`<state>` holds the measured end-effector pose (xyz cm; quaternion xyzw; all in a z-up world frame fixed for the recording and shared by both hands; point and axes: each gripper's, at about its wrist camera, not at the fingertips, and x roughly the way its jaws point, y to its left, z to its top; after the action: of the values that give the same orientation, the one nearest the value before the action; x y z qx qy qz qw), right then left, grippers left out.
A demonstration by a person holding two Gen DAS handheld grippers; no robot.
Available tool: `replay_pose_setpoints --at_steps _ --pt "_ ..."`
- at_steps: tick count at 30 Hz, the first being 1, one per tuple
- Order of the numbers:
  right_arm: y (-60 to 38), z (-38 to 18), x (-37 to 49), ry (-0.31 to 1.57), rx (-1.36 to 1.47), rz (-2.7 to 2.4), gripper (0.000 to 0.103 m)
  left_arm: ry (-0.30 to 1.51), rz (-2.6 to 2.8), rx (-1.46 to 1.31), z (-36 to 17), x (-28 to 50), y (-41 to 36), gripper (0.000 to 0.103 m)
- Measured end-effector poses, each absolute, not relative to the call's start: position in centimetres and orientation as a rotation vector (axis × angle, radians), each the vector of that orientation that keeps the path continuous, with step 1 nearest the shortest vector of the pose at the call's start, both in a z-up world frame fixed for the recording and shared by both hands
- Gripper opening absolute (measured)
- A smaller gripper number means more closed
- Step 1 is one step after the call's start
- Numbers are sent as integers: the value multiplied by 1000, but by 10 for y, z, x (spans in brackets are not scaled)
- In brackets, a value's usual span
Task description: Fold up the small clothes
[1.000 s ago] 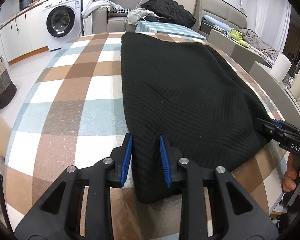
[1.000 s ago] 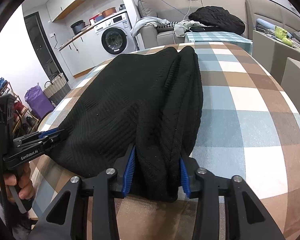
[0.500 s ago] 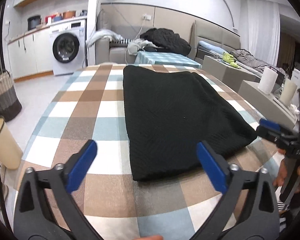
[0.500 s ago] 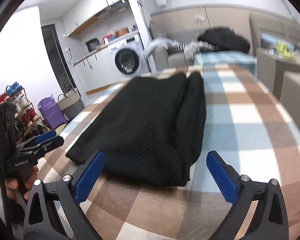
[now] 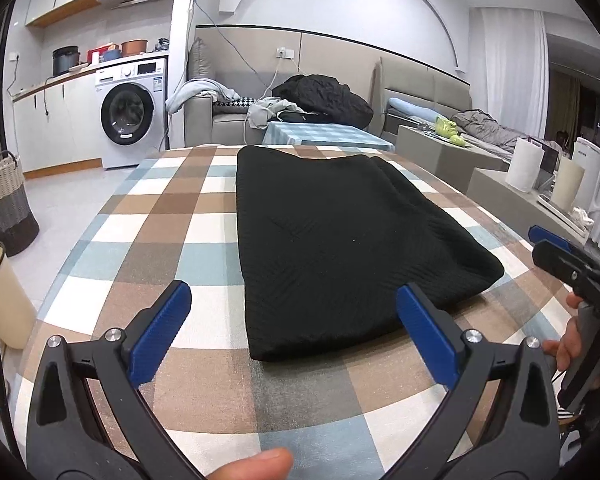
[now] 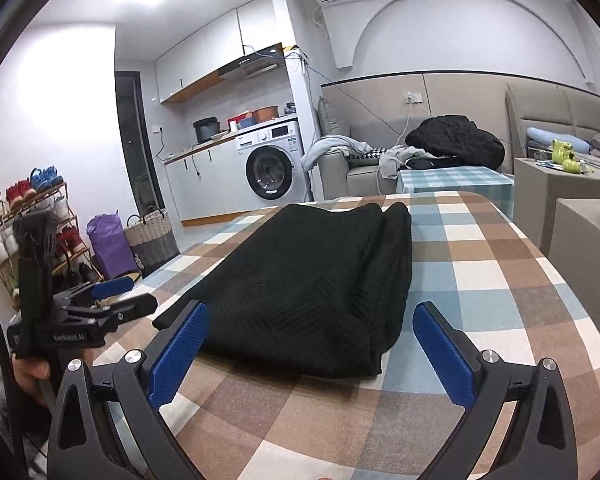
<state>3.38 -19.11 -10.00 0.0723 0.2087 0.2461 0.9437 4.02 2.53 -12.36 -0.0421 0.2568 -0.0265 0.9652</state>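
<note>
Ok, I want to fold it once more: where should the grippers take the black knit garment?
Probably the two near corners of the black knit garment: it lies flat and lengthwise, short edge facing both open grippers, left and right. Come in low from the near table edge.

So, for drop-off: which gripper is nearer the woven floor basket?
Left. The left gripper is on the woven basket's side of the black garment; the right gripper is on the far side.

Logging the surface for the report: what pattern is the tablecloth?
Checked: brown, pale blue and white squares on the tablecloth, clearest in the left wrist view.
</note>
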Motion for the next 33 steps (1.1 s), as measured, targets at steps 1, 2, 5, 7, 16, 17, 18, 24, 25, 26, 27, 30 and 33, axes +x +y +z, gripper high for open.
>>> replay_pose_setpoints --at_steps 1,2,5,7,16,17,18,24,25,26,27,30,33 --pt "-191 -100 33 424 144 503 103 520 -57 -87 -124 40 26 102" --pt "-190 -100 33 421 141 506 103 517 -57 -90 -124 39 26 102" --pt "-189 -101 32 422 136 507 103 514 -61 -91 -125 39 26 102" --pt "-190 -101 35 425 138 510 103 509 -63 -83 -125 38 24 102" --pt "-191 -103 37 425 141 513 103 510 -80 -70 -126 37 21 102" --pt "-192 -103 37 424 140 512 103 512 -80 -75 -126 37 22 102" --pt "-192 -103 37 425 139 512 103 513 -79 -77 -126 37 23 102" --pt "-192 -103 37 424 143 511 103 515 -82 -87 -126 38 25 102" --pt "-192 -103 37 424 142 512 103 515 -82 -86 -126 38 25 102" --pt "-192 -103 37 423 142 512 103 515 -81 -85 -126 38 25 102" --pt "-192 -103 38 425 141 511 103 516 -82 -86 -126 38 25 102" --pt "-192 -103 38 425 140 511 103 514 -82 -84 -126 38 26 102" --pt "-192 -103 38 426 141 510 103 514 -82 -84 -126 38 26 102"
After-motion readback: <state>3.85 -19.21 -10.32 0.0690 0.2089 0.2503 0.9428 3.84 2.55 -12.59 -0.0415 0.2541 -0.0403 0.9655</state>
